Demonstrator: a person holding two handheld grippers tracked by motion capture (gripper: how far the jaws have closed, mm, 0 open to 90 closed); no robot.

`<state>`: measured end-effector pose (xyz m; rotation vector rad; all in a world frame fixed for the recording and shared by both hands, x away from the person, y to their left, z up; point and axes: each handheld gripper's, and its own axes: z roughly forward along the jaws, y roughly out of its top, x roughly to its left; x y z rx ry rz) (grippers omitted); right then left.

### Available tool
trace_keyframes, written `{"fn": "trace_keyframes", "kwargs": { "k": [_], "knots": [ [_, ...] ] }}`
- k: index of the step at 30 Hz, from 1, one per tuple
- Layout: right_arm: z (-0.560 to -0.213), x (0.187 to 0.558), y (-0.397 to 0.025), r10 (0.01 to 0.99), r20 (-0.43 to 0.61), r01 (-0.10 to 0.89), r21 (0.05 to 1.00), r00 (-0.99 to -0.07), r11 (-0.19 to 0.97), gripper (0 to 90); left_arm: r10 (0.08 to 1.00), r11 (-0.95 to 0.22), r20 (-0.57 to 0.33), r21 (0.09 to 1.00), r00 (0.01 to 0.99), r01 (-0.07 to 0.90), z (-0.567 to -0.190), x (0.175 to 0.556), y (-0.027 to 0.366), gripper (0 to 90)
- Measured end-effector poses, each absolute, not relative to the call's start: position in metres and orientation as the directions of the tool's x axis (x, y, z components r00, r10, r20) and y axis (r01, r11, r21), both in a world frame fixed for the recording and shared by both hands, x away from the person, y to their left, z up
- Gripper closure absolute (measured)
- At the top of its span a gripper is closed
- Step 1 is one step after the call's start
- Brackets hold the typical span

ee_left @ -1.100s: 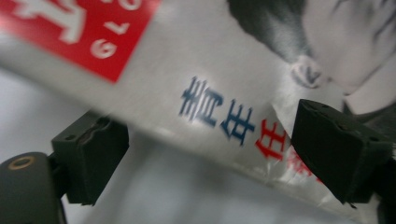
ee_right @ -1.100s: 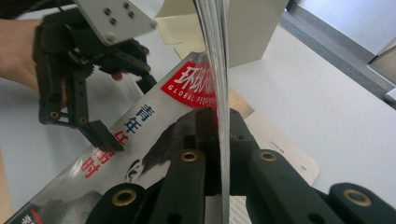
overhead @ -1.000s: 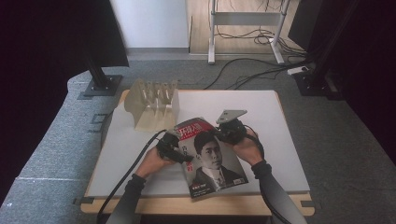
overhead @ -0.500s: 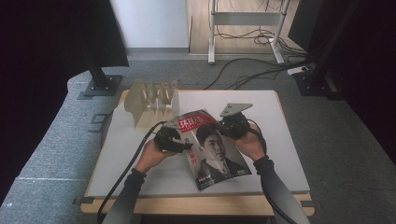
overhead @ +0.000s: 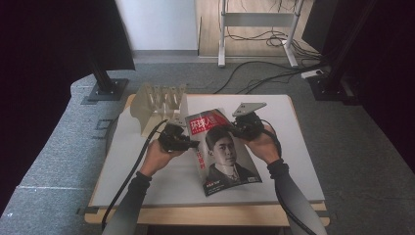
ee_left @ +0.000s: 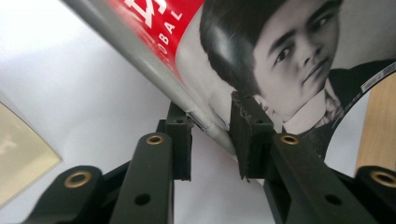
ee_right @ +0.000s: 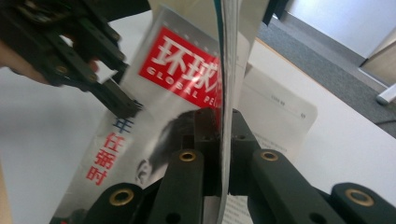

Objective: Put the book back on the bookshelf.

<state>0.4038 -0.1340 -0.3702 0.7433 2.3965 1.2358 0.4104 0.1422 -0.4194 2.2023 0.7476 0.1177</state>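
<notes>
A glossy magazine with a red masthead and a dark-haired portrait on its cover (overhead: 222, 149) is held between the two grippers, over the middle of the white-topped table (overhead: 298, 147); its near end seems to rest on the table, though the high view is too small to be sure. The left gripper (overhead: 188, 143) meets the magazine's left edge. In the left gripper view its black fingers (ee_left: 250, 128) sit either side of that edge with a small gap showing, not fully closed. The right gripper (ee_right: 219, 140) has its fingers pressed tight on the magazine's right edge, which runs up between them. A pale slotted upright rack (overhead: 159, 100) stands on the table's far left, just beyond the left gripper.
</notes>
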Motion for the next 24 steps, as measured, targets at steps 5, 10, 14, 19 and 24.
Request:
{"fn": "trace_keyframes", "kwargs": {
  "k": [5, 10, 14, 19, 24],
  "knots": [
    [-0.370, 0.415, -0.142, 0.624, -0.059, 0.321, 0.817, -0.779, 0.479, 84.5, 0.558, -0.522, -0.087, 0.737, 0.825, 0.430, -0.405, 0.408, 0.139, 75.1],
    [-0.361, 0.420, -0.150, 0.655, -0.056, 0.323, 0.837, -0.753, 0.443, 84.2, 0.573, -0.519, 0.032, 0.788, 0.819, 0.333, -0.388, 0.401, 0.137, 79.0],
    [-0.350, 0.416, -0.151, 0.666, -0.067, 0.300, 0.856, -0.743, 0.421, 84.2, 0.589, -0.511, 0.112, 0.819, 0.800, 0.261, -0.376, 0.395, 0.136, 82.2],
    [-0.350, 0.413, -0.156, 0.665, -0.070, 0.294, 0.859, -0.744, 0.419, 84.3, 0.559, -0.520, 0.115, 0.820, 0.821, 0.239, -0.373, 0.386, 0.140, 82.4],
    [-0.351, 0.404, -0.168, 0.653, -0.057, 0.290, 0.864, -0.755, 0.411, 83.7, 0.517, -0.549, 0.111, 0.804, 0.849, 0.229, -0.369, 0.377, 0.138, 81.0]
  ]
}}
